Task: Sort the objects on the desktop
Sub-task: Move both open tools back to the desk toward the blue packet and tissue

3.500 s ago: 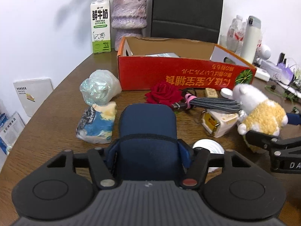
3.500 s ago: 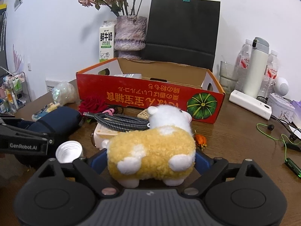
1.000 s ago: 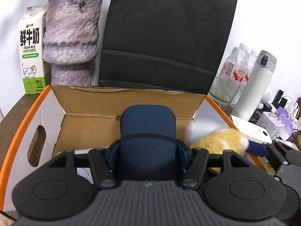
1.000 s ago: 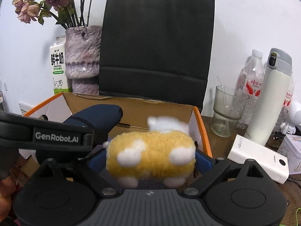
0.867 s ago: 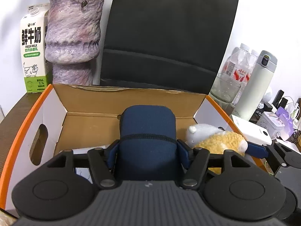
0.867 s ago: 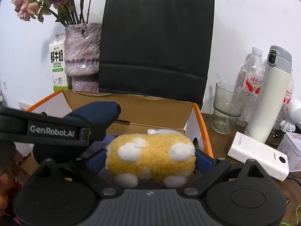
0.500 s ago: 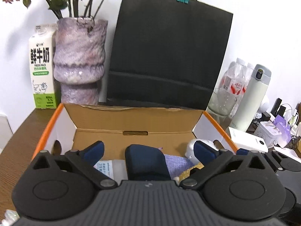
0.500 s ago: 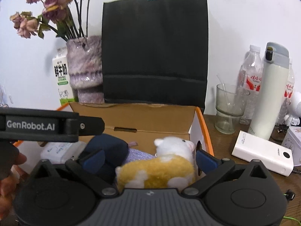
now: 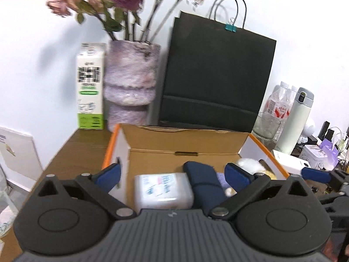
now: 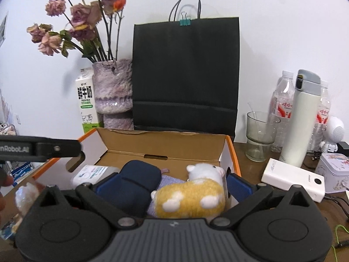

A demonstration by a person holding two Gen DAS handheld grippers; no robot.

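Both the left gripper and right gripper gape empty; lift clear of the box without snagging the case or plush.

Black paper bag with teal binder clip stands upright against the wall. Left of it, purple mottled vase holding dried roses, milk carton just beside the vase. On the right of the table: empty glass, white thermos, water bottles, white power bank, printed tin.
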